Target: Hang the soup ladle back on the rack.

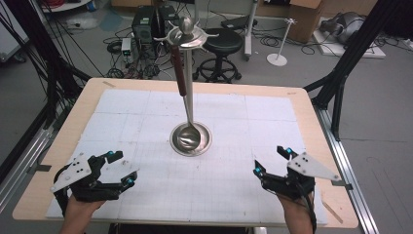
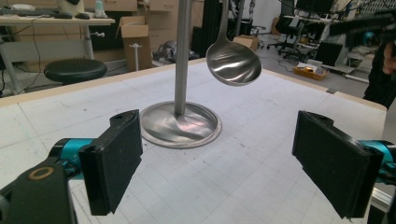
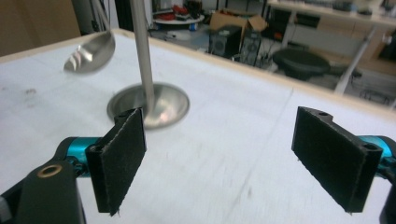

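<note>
Polished steel ladle (image 1: 187, 138) hung on the round-based stand (image 1: 191, 73) at 12 o'clock; left gripper (image 1: 122, 169) and right gripper (image 1: 271, 161) both gaped, empty.

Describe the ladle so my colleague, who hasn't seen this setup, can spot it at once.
At the middle of the white mat on the table stands a steel stand with a round base. The ladle hangs from its top rack, bowl just above the base. It is the only hanging thing there, with a brown handle and shiny steel bowl.
</note>
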`<act>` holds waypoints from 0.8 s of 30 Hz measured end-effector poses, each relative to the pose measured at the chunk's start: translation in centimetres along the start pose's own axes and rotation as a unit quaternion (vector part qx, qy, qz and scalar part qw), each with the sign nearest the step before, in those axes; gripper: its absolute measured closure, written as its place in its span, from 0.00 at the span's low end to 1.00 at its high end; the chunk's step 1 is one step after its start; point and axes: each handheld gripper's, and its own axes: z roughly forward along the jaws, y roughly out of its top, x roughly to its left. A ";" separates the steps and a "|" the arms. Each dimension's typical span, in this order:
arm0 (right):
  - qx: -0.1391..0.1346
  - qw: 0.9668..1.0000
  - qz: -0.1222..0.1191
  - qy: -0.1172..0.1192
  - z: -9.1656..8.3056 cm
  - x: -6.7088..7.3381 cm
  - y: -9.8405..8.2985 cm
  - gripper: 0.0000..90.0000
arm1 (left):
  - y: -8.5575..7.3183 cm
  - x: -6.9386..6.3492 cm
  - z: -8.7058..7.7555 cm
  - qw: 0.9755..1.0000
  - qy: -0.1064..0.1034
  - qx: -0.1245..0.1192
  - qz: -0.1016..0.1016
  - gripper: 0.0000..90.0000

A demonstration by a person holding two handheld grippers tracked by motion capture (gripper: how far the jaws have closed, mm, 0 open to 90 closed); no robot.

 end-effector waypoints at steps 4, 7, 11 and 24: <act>0.008 1.000 0.021 -0.004 -0.7 -0.3 -3.0 0.19 | -0.1 -0.1 0.0 1.000 0.002 0.001 0.003 0.18; 0.017 1.000 0.020 -0.004 -0.9 -0.6 -3.7 0.19 | -0.1 -0.2 -0.1 1.000 0.003 0.001 0.004 0.18; 0.009 1.000 0.018 -0.011 -1.5 -0.6 -3.9 0.19 | -0.1 -0.3 -0.4 1.000 0.003 0.000 0.005 0.18; 0.007 0.999 0.028 -0.017 -2.0 -0.6 -4.2 0.19 | -0.2 -0.4 -0.5 1.000 0.003 -0.001 0.004 0.18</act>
